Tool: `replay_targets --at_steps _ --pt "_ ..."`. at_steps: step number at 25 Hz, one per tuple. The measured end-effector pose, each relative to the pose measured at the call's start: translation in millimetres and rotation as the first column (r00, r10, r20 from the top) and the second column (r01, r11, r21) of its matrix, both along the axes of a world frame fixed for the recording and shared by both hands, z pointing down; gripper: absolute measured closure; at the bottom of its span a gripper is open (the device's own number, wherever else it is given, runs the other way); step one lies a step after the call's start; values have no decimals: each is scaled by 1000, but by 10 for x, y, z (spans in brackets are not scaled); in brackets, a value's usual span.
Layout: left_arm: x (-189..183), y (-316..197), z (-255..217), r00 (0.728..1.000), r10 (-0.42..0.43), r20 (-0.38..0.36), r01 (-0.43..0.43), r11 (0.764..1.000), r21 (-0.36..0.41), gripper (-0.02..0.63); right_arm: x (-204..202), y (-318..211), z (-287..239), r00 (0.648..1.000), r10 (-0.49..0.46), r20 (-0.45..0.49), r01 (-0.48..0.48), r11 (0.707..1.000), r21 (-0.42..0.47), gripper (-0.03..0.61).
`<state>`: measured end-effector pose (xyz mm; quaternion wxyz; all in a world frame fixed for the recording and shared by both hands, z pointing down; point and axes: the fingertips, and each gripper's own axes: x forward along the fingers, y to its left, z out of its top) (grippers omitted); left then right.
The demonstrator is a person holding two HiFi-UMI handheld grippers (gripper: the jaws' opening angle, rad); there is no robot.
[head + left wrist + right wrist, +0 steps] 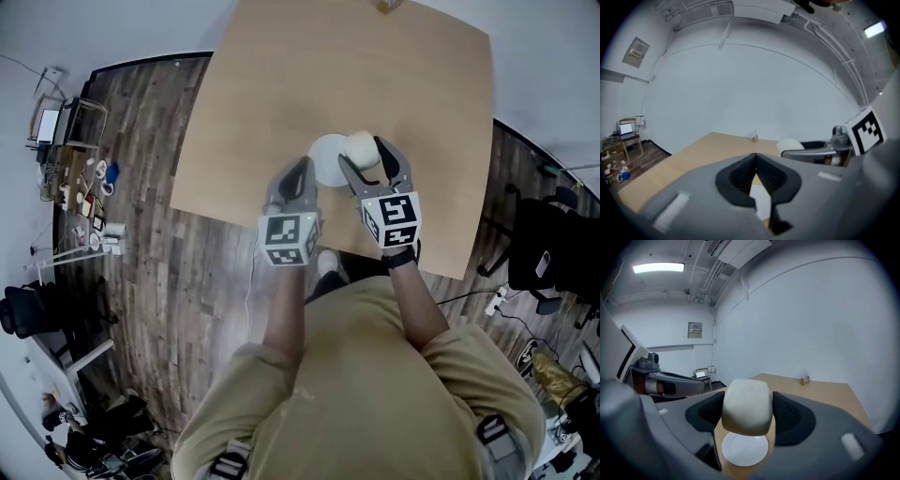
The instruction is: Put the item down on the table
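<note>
A cream, rounded, bun-like item (746, 406) is squeezed between the pads of my right gripper (747, 414), which is shut on it. It hangs just above a white plate (744, 449) on the wooden table (281, 84). In the head view the item (361, 147) sits over the plate's (326, 161) right edge, inside the right gripper (366, 154). My left gripper (300, 172) is beside it at the plate's near-left edge, shut and holding nothing. In the left gripper view its jaws (755, 158) meet at the tips, and a sliver of the plate (761, 202) shows below them.
A small holder (387, 6) stands at the table's far edge, also seen as the holder (805, 377) in the right gripper view. A desk with a laptop (626, 128) stands by the left wall. Black chairs (548, 248) are to the right of the table. The floor is dark wood.
</note>
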<state>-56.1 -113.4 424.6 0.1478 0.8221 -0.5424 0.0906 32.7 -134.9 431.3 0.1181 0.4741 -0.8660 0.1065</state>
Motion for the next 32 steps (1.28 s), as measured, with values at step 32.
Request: replay_targets --at_steps 32 --pt "-351 -458 1354 998 -70 -10 65 965 -255 611 -609 -340 2246 962 -168 -216 70 915 -398 253"
